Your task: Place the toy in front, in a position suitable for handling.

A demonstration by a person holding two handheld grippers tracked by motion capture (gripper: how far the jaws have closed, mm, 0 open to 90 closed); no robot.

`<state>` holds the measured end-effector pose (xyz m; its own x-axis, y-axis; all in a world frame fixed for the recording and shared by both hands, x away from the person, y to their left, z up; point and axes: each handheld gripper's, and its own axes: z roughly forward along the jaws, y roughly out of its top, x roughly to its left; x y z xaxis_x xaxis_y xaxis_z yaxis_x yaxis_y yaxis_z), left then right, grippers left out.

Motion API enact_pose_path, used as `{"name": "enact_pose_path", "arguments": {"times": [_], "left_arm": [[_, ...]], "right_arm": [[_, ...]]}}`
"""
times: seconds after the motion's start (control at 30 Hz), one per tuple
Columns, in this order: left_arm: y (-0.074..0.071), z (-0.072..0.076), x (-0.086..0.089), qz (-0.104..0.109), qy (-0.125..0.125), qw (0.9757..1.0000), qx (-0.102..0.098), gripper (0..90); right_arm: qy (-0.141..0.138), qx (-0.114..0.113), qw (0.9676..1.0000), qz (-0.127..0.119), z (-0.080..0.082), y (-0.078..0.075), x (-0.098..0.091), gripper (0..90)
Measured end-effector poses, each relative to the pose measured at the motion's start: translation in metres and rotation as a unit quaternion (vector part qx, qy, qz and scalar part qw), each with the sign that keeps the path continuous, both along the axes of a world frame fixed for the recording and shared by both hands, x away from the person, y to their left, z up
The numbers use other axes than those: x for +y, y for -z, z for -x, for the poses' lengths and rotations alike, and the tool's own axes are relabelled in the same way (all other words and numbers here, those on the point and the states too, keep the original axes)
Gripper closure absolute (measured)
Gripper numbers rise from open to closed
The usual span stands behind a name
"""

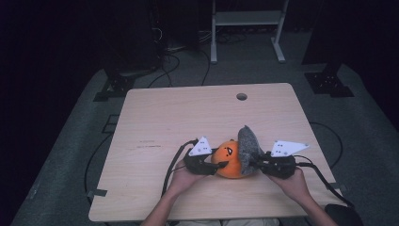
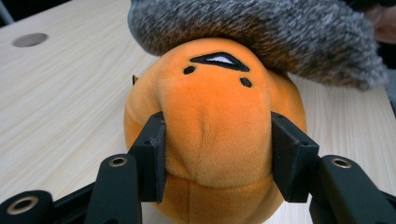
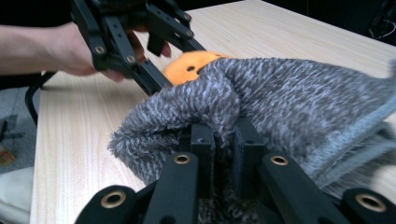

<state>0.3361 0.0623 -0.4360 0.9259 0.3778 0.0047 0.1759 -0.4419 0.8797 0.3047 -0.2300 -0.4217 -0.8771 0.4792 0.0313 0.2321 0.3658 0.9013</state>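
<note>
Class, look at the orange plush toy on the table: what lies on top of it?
A fuzzy grey cloth drapes over the orange plush toy, just past its face; the part beneath the cloth is hidden.

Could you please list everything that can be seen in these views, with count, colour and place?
Plush toy: one, orange with a black face, near edge of the table, between both grippers.
Fuzzy cloth: one, grey, draped against the toy's right side.
Table: one, light wood, round hole near its far edge.
Frame: one, white, on the floor beyond the table.
Left gripper: one, black, jaws clamped on the toy.
Right gripper: one, black, jaws pinching the cloth.
Hands: two, at the near edge, each holding a gripper.
</note>
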Motion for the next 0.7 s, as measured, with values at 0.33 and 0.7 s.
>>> {"name": "enact_pose_path", "arguments": {"times": [0.33, 0.7], "left_arm": [[0.000, 0.016, 0.050, -0.003, -0.031, 0.9995, 0.001, 43.8], [0.002, 0.018, 0.049, 0.001, -0.036, 0.9993, 0.005, 41.5]], "right_arm": [[-0.003, 0.017, 0.9994, 0.030, 0.001, 0.010, 0.011, 80.9], [-0.027, -0.001, 0.9992, 0.031, 0.004, 0.009, 0.034, 81.4]]}}
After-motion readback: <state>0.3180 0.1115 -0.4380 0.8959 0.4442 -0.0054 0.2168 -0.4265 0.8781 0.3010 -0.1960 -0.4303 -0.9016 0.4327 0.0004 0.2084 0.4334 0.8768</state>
